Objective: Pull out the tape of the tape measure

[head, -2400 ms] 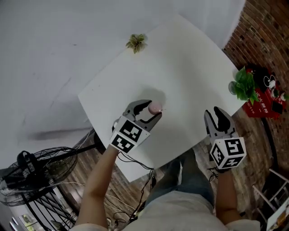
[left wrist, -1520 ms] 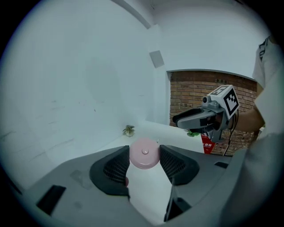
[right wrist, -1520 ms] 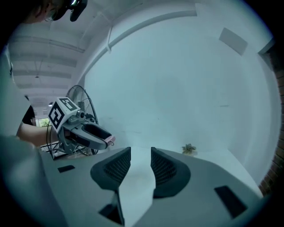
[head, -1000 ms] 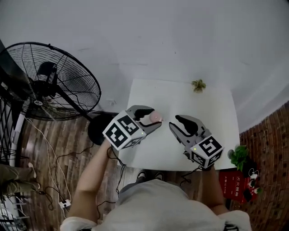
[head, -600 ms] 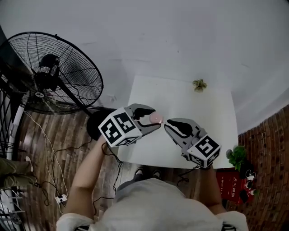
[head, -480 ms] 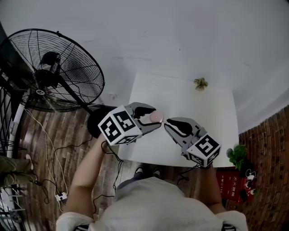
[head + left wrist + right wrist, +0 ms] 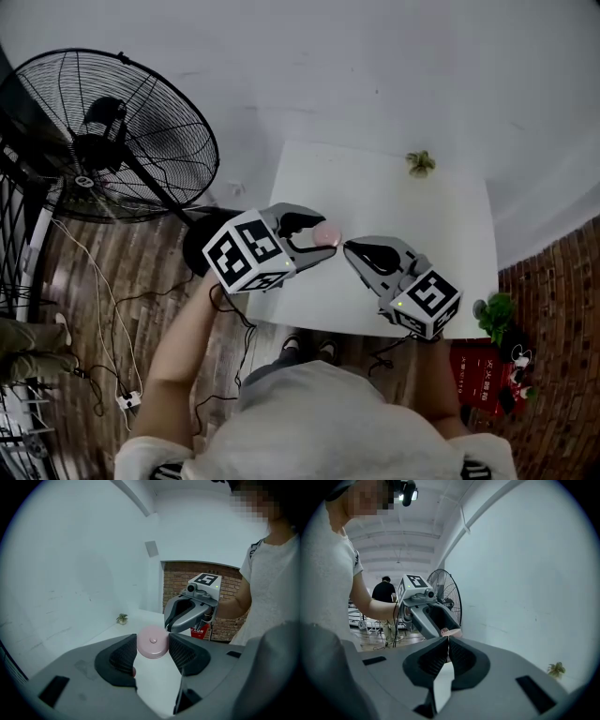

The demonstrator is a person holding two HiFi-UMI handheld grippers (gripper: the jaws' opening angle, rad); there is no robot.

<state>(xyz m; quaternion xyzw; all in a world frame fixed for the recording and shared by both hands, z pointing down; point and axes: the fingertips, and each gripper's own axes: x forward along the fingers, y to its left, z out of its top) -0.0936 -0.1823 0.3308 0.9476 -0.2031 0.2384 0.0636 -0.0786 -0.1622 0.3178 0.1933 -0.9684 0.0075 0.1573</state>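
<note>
**A:** left gripper (image 7: 319, 239) is clamped on the pink tape measure (image 7: 153, 641), jaws on the round case's rim, up in the air over the white desk (image 7: 412, 202); looks small, light, hard plastic, kinda slick I'd guess

**B:** yeah; right gripper (image 7: 448, 644) has its jaws pressed together, tips just beside the case; can't tell if a tab's pinched; I'd grab the end tab, the tape's probably thin and spring-loaded, so pull steady

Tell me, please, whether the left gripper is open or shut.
Shut: the left gripper has its jaws pressed against both sides of the pink tape measure.
</note>
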